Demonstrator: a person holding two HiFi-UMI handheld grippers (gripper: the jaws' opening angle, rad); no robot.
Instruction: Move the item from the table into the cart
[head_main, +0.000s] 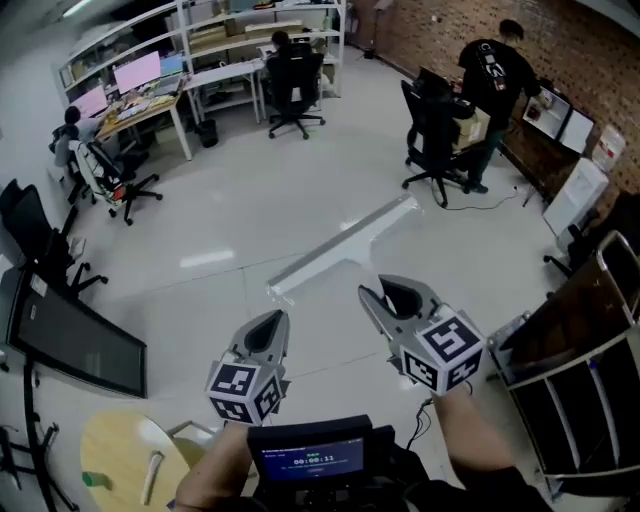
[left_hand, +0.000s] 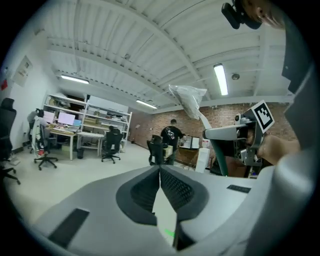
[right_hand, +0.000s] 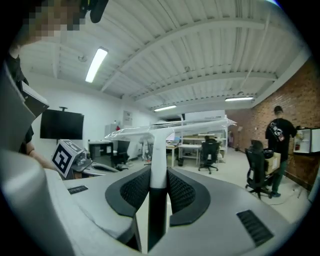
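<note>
1. The right claw (head_main: 385, 292) pinches the stem of a white T-shaped item (head_main: 345, 243), which is held in the air and rests on nothing.
2. The item's long crossbar, wrapped in clear plastic, lies just ahead of that claw. It runs slantwise across the head view, from lower left to upper right.
3. The left claw (head_main: 268, 325) is pressed together with nothing in it, and sits just left of the right one.
4. The dark cart (head_main: 565, 395) stands at the lower right, off to the right claw's side. By this layout, the right hand is the nearer one for the drop.
5. A round wooden bench (head_main: 110, 445) sits at the lower left, well apart from the item.
6. Below is a glossy pale floor (head_main: 250, 220). The room is an open office with desks (head_main: 150, 110), swivel chairs (head_main: 435, 130) and a brick wall (head_main: 440, 30).
</note>
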